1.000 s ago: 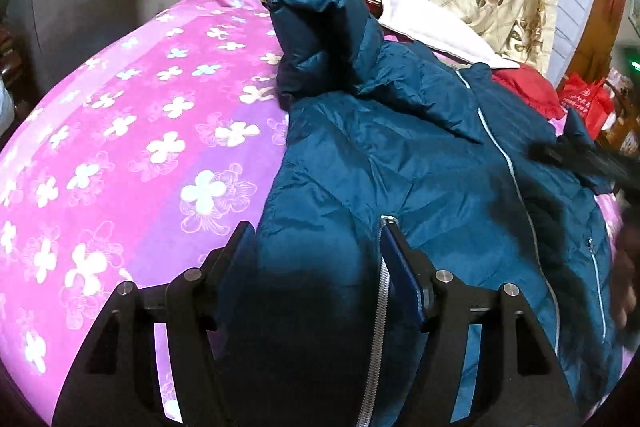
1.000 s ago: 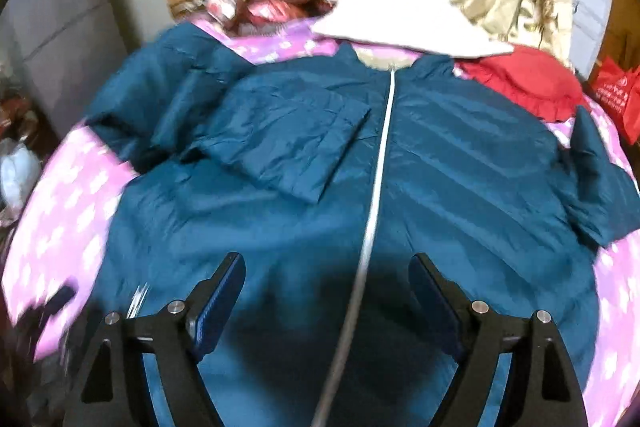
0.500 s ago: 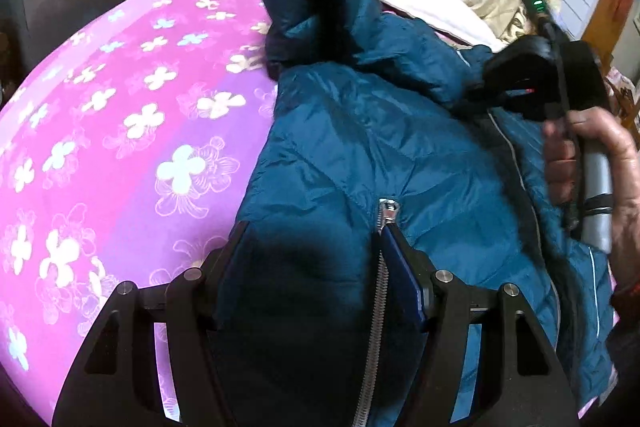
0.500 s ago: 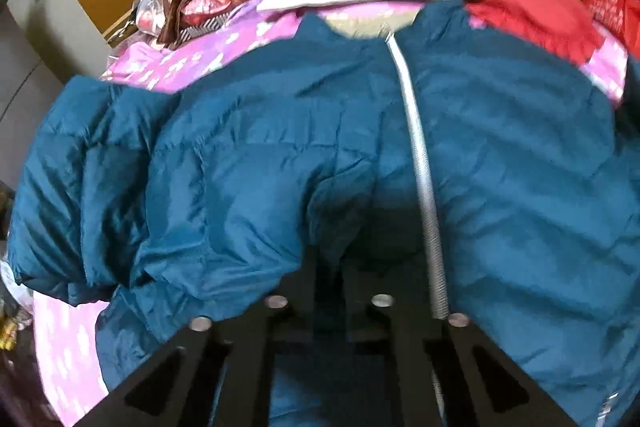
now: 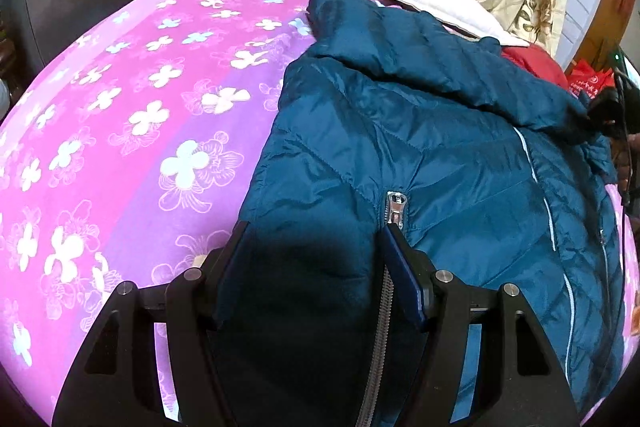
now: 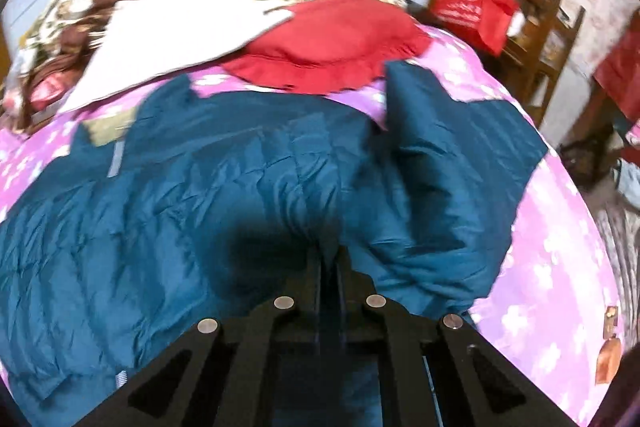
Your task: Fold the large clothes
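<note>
the right gripper (image 6: 329, 259) is pinched tight on a fold of the teal jacket (image 6: 240, 187), which bunches up ahead of it. beyond lies a red cloth (image 6: 332, 43) on the pink floral bedspread (image 6: 540, 247). the left gripper (image 5: 316, 243) stands partly wide, its fingers straddling the jacket's hem beside a zipper pull (image 5: 396, 207); whether they press it i cannot tell

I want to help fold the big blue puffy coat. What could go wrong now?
The right gripper pinches only a small bunch of the slippery teal quilted jacket, so the fabric could slip free. The left gripper straddles the hem beside the metal zipper pull, which might snag a finger.
</note>
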